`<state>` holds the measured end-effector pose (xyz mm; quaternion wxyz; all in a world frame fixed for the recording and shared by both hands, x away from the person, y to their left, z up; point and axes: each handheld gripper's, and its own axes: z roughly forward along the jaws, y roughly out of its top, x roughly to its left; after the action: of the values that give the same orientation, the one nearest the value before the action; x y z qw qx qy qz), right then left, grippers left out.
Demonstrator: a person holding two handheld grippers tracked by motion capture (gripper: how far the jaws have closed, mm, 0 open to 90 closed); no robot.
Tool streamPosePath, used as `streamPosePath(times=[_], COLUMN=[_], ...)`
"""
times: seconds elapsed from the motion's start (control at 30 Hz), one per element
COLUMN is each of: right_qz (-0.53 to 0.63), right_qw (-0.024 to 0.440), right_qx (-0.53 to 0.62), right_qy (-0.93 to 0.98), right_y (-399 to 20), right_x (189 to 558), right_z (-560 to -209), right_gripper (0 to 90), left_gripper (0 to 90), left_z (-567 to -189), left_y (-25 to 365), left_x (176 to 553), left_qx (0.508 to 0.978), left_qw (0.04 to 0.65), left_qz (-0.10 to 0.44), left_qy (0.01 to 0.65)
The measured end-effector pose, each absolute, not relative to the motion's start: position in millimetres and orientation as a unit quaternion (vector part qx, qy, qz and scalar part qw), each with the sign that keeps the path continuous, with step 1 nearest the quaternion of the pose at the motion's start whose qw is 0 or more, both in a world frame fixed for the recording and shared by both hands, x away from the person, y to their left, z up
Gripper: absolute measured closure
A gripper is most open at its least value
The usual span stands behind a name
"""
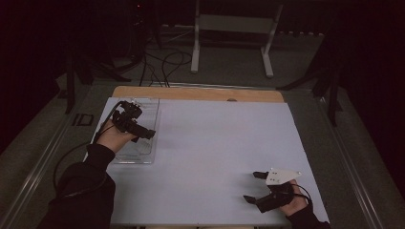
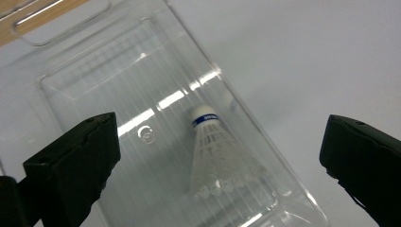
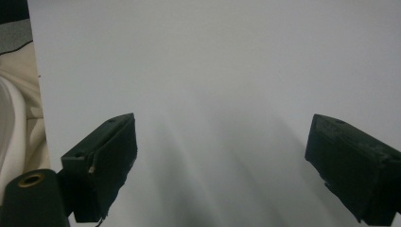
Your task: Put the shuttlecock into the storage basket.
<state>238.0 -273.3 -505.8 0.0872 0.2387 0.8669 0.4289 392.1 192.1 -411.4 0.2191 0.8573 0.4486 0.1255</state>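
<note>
A white shuttlecock [image 2: 215, 151] with a blue band lies on its side inside a clear plastic tray [image 1: 145, 125] at the left of the white tabletop [image 1: 219, 143]. The left gripper [image 1: 141, 130] hovers above the tray, released, its jaws spread wide on either side of the shuttlecock without touching it. The right gripper [image 1: 253, 187] rests near the tabletop's front right, also released and holding nothing.

We see a dim room, dark beyond the pale table [image 1: 215, 143]; overhead strip lights glare off the clear tray [image 2: 142, 94], and soft shadows streak the sheet; jaws look blurred.
</note>
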Motion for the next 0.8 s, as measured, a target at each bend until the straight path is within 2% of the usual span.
streamPosePath(times=[0.33, 0.8], right_qz=[0.428, 0.427], right_qw=[0.092, 0.092], right_qx=[0.241, 0.244], right_qy=[0.866, 0.866], right_y=[-274.2, -274.4], right_x=[238.2, 238.8], right_z=[-505.0, -505.6], right_gripper=[10.0, 10.0], left_gripper=[0.3, 0.1], left_z=[-408.0, -397.6], left_y=[176.9, 159.8], left_x=[386.6, 380.7], left_qx=[0.874, 0.885], left_qw=[0.228, 0.238], left_qz=[0.090, 0.097], left_qy=[0.419, 0.388])
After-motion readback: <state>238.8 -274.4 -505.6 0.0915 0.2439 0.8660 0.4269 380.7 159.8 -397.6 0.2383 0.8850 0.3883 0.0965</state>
